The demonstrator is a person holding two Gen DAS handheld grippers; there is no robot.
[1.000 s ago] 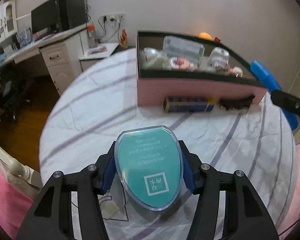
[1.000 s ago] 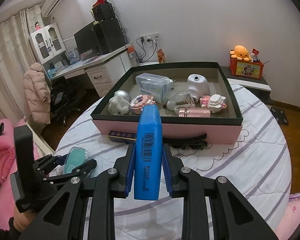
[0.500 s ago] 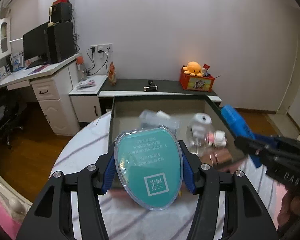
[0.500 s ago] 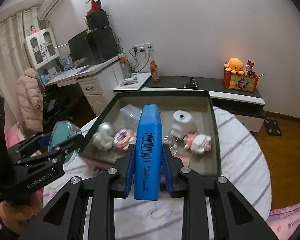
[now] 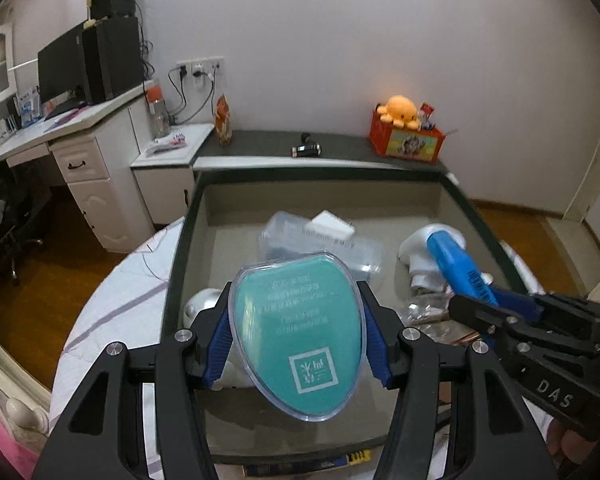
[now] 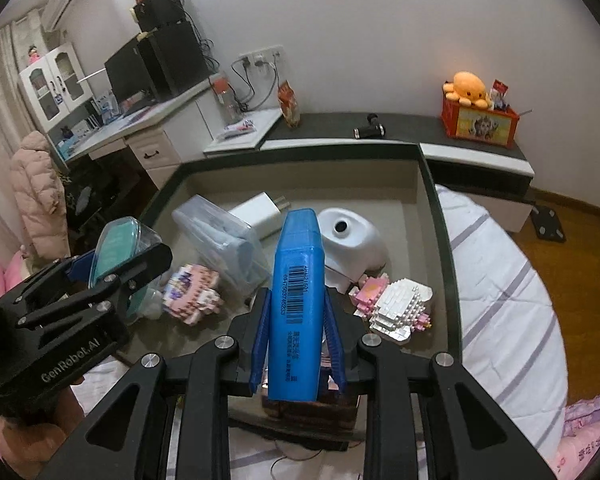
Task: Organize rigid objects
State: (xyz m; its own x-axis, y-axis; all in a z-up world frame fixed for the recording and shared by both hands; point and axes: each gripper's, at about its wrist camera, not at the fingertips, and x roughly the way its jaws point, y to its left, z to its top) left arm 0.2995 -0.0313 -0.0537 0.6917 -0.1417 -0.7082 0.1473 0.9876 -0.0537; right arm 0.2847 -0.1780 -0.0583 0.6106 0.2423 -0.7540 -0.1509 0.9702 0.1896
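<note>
Two claws hang over one open box, each gripping a case. At the lower left of the right wrist view, the left claw (image 6: 112, 268) is clamped on a teal case (image 6: 114, 246) in a clear shell, held above the box's left side. In its own view that left claw (image 5: 298, 332) fills the lower centre, blue pads pressed to both sides of the teal case (image 5: 300, 332), whose printed face looks at the camera.

Below it lies the box (image 5: 180, 264), dark-rimmed with a grey floor, on a round counter (image 5: 112, 300) under a striped white cloth. Inside, from left to right in the right wrist view: a clear tub (image 6: 220, 240), a pink brick model (image 6: 194, 294) in front of it, a white charger (image 6: 260, 214), a white rounded gadget (image 6: 350, 238), and a white and pink brick model (image 6: 396, 306) near the right wall.

At centre frame the right claw (image 6: 298, 332) squeezes a blue case (image 6: 298, 300), standing on edge with its barcode up, over the box's near middle. In the left wrist view the right claw (image 5: 496, 312) enters from the lower right, the blue case (image 5: 456, 264) slanting up and left from it.
</note>
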